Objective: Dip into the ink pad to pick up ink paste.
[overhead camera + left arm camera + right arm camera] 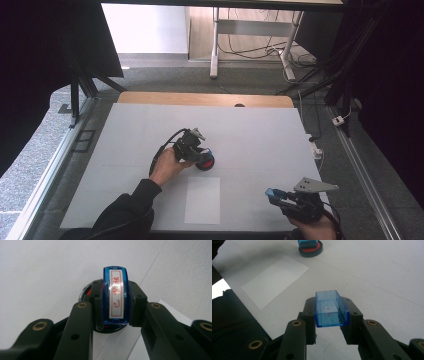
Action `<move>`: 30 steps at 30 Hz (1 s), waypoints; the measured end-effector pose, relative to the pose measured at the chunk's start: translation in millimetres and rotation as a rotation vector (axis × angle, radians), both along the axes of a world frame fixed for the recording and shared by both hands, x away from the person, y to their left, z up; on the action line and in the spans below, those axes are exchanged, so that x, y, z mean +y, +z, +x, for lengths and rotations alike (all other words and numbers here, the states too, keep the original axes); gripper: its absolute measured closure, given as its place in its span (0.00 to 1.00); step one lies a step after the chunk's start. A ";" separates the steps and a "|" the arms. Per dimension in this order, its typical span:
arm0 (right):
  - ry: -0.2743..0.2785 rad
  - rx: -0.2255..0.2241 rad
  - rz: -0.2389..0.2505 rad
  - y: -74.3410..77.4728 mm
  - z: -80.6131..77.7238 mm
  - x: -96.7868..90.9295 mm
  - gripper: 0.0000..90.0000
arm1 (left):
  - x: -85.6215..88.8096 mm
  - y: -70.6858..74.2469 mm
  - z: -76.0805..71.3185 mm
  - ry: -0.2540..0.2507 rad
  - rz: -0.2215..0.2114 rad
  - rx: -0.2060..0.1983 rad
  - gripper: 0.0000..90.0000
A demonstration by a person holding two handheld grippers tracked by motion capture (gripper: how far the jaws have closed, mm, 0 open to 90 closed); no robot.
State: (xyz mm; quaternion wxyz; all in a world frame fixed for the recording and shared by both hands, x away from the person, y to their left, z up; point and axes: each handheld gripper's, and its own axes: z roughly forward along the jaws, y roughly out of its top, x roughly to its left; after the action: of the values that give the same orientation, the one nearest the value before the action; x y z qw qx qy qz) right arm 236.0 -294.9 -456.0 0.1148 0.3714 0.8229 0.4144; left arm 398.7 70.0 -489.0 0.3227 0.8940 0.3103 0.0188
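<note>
My left gripper point(199, 152) is shut on a blue stamp point(116, 295) that bears a white label with red characters. The stamp stands on a round black ink pad point(205, 162) with a red face, near the middle of the table. In the left gripper view the ink pad point(84, 291) peeks out behind the stamp and jaws. My right gripper point(274, 194) hovers at the front right, shut on a clear blue cap point(332, 308), whose open side faces away. Far off in the right gripper view sit the ink pad point(310, 251) and the stamp point(306, 242).
A white sheet of paper point(202, 200) lies flat near the front edge, between the two hands. The table point(140, 130) has a white cover, with a wooden strip along its far edge. Metal rails run along both sides, and cables lie on the floor beyond.
</note>
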 end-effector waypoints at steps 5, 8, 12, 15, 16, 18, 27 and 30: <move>0.000 0.002 0.000 -0.1 0.2 -0.1 0.76 | -1.4 0.6 -0.6 0.000 0.011 -0.006 0.79; -0.001 0.001 -0.001 -0.1 0.1 0.1 0.76 | -6.0 1.6 -5.4 0.000 0.042 -0.041 0.79; 0.001 0.004 -0.004 0.0 0.3 0.7 0.76 | -11.0 2.5 -11.2 -0.003 0.081 -0.083 0.79; -0.001 0.002 -0.005 -0.1 0.1 1.0 0.76 | -14.1 2.9 -14.8 -0.005 0.105 -0.109 0.79; 0.000 0.002 -0.006 -0.1 0.1 0.9 0.76 | -14.2 2.8 -15.1 -0.003 0.105 -0.111 0.79; 0.000 0.002 -0.007 -0.1 0.1 0.9 0.76 | -11.4 2.0 -12.6 0.001 0.083 -0.092 0.79; 0.001 0.001 -0.004 0.0 0.0 0.9 0.76 | -1.4 -1.2 -6.1 0.007 0.006 -0.044 0.78; 0.002 0.003 -0.003 0.1 0.2 0.5 0.76 | -2.4 -1.5 -7.8 0.001 0.011 -0.065 0.78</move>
State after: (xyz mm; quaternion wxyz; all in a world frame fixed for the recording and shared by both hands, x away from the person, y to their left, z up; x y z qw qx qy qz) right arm 236.2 -294.4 -455.9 0.1136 0.3709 0.8240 0.4129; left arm 390.9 67.6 -490.4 0.3278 0.8945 0.2999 0.0497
